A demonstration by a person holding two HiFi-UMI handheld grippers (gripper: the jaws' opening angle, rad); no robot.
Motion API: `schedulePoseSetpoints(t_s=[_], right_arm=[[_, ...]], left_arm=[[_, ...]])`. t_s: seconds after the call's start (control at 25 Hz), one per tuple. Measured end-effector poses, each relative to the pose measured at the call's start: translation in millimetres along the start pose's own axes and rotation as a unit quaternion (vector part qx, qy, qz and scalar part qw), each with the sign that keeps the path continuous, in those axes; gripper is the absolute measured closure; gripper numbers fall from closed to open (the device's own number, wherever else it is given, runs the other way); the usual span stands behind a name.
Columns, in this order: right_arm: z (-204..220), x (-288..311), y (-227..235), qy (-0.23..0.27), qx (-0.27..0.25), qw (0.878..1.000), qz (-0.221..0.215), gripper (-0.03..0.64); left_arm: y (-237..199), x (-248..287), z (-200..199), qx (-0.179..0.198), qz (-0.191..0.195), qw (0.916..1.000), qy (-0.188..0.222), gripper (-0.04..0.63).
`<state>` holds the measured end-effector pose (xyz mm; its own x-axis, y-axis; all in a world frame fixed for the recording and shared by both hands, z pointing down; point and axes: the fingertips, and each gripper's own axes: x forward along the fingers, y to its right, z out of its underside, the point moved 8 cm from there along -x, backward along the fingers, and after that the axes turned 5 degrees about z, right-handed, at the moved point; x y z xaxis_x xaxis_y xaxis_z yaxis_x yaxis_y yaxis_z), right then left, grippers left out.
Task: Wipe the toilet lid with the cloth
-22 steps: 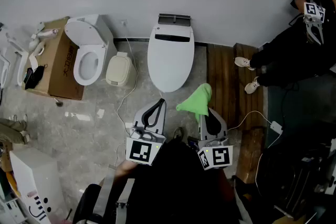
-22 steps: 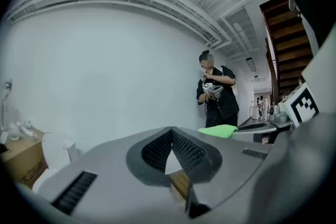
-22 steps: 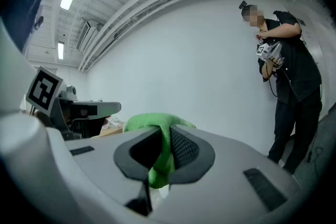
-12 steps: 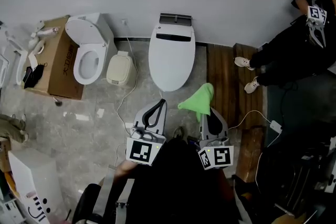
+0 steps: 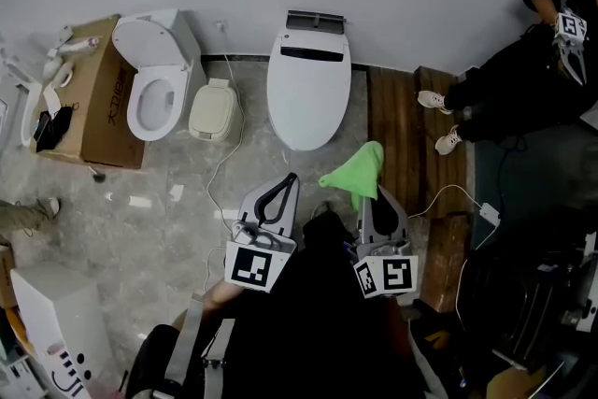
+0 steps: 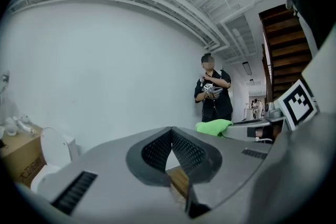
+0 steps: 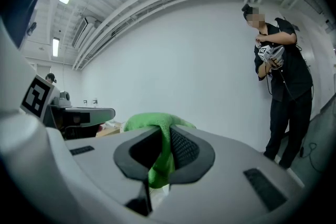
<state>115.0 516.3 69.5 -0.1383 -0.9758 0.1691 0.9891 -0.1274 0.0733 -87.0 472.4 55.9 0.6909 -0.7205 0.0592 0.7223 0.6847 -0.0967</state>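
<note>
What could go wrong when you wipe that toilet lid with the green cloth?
1. The right gripper pinches only a fold of the green cloth, so hard rubbing might tug it loose.
2. A white cable lies in front of the toilet lid; stepping closer, a foot could catch on it.

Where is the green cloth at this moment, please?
In the head view the green cloth is right of centre, shut in the right gripper, just short of the closed toilet lid and beside the wooden boards.
</note>
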Motion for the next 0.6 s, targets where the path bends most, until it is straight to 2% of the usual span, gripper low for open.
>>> schedulePoseSetpoints(t_s=[0.28,0.6], right_arm=[[8,31,10,-0.009,0.0,1.0,-0.001,0.572],[-2,109,55,0.001,0.002,1.0,-0.021,0.572]], left_arm=[[-11,19,6,-0.007,-0.005,1.0,-0.002,0.588],[-38,91,-1,0.002,-0.026,0.9996,-0.006,0.588]])
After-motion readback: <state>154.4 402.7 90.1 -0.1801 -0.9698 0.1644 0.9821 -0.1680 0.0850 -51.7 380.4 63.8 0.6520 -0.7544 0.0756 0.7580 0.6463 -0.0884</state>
